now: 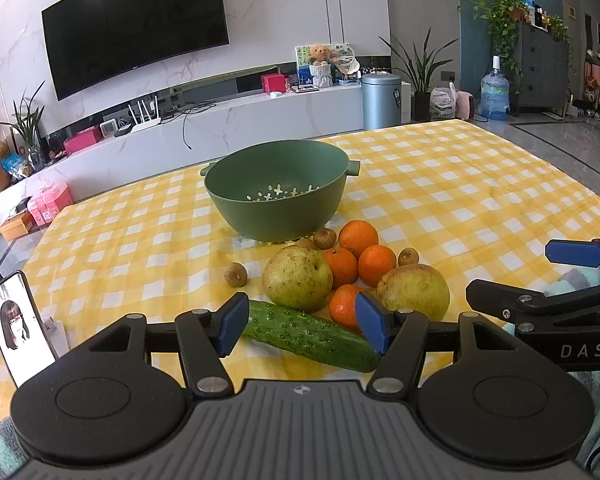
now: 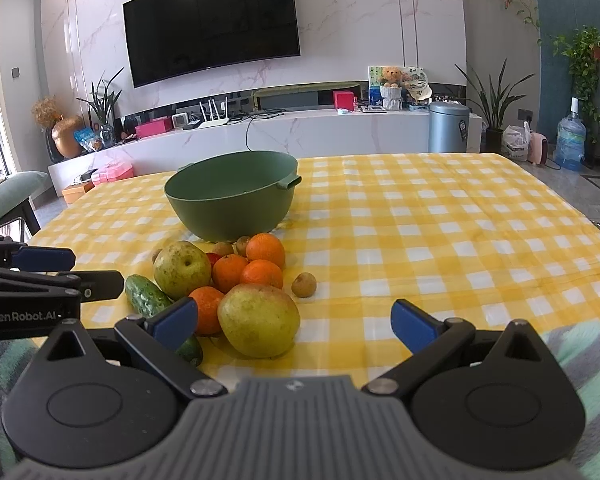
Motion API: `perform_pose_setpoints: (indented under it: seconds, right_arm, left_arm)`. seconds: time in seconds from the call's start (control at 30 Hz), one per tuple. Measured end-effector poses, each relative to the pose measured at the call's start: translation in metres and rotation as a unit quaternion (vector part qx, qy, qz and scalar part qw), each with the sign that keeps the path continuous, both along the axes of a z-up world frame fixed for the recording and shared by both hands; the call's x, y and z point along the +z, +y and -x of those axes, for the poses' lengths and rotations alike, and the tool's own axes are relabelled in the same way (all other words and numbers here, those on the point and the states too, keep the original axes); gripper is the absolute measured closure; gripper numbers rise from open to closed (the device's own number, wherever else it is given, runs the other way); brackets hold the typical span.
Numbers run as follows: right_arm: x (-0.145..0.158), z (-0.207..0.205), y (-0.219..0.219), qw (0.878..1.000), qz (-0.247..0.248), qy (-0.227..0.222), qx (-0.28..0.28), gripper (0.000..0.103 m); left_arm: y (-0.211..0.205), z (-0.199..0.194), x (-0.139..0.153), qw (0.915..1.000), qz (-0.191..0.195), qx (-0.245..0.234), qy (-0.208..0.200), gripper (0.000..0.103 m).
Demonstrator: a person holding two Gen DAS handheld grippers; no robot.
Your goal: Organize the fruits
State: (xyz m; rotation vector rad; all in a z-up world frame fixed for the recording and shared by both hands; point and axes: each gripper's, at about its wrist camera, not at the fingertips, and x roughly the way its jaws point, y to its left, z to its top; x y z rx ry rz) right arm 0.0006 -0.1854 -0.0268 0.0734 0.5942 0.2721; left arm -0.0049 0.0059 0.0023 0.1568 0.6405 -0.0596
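Observation:
A green colander bowl [image 1: 276,196] stands empty on the yellow checked table; it also shows in the right wrist view [image 2: 232,196]. In front of it lie two yellow-green pears [image 1: 298,278] [image 1: 414,290], several oranges [image 1: 358,238], small brown fruits [image 1: 236,274] and a cucumber [image 1: 312,334]. My left gripper [image 1: 304,326] is open, its blue pads either side of the cucumber, not touching it. My right gripper [image 2: 296,322] is open, with the near pear [image 2: 258,320] between its pads, closer to the left one. The cucumber [image 2: 146,296] lies left of that pear.
A phone [image 1: 18,322] stands propped at the table's near left corner. The right gripper's body [image 1: 560,308] sits at the right of the left wrist view. One small brown fruit [image 2: 304,284] lies apart, right of the pile. A TV console runs behind the table.

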Motion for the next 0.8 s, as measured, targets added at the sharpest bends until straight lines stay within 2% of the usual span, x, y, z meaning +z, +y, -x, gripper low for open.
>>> perform_pose_setpoints:
  seconds: [0.8]
  right_arm:
    - [-0.0029,-0.0031,0.0023,1.000,0.002,0.007,-0.002,0.004]
  left_arm:
    - [-0.0002,0.0000,0.0001,1.0000,0.003,0.000,0.004,0.031]
